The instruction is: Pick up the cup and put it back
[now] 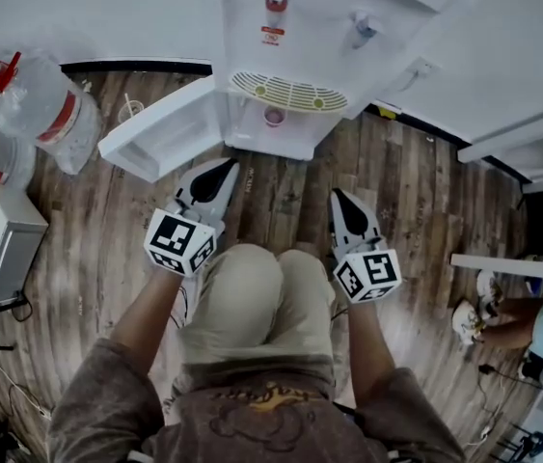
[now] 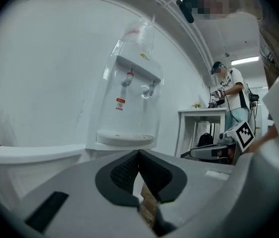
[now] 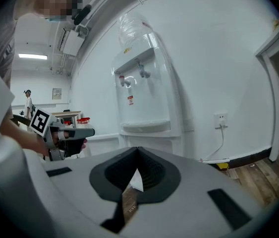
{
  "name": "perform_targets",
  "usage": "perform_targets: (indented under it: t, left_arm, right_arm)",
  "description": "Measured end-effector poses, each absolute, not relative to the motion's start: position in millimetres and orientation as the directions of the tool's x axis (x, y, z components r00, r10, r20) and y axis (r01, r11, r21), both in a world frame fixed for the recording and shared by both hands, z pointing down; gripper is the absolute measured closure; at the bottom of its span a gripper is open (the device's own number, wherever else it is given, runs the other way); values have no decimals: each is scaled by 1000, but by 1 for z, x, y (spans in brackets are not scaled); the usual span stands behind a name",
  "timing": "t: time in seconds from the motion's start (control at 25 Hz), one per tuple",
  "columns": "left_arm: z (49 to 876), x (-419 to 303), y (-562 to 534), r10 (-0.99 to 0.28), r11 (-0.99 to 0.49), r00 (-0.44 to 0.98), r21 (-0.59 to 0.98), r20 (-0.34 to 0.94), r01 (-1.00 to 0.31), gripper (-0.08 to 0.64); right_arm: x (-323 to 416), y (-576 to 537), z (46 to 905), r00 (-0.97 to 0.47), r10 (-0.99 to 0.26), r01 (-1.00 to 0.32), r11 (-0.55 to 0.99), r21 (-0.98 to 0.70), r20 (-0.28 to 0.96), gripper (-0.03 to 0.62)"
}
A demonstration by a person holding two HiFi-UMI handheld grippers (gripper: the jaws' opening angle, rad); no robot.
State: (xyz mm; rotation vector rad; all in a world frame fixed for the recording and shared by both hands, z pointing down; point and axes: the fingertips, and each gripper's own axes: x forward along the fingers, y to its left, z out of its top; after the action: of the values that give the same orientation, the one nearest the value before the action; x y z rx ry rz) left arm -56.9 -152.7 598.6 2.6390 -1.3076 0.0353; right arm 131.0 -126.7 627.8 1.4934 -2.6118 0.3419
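Pinkish cup (image 1: 274, 116) sits in the water cooler's (image 1: 295, 37) open bottom cupboard, and both claws are shut on nothing.

Only the head view catches the cup. It's small from up there, just under the drip tray (image 1: 288, 92), with the cupboard door (image 1: 160, 131) swung out to the left. The left gripper (image 1: 225, 168) and right gripper (image 1: 339, 197) hang over the wood floor (image 1: 281, 205) just short of the cooler, not touching the cup. Each has its jaws pressed together with nothing between them. The left gripper view gets the cooler's taps (image 2: 128, 78) face on, plus a person (image 2: 231, 90) at a white table (image 2: 201, 114) off to the right. The right gripper view picks up a wall socket (image 3: 220, 118) with a cord beside the cooler. The big water bottles (image 1: 44, 114) on the floor at the left show up only from the head view.
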Motion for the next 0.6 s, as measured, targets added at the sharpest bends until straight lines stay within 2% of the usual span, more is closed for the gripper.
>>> perform_targets:
  t: [0.6]
  left_arm:
    - [618,-62,-122,-803,-572,584,122,119,-811,557]
  right_arm:
    - [141,-104,647,-506,-844,-862,488,-135,178,589]
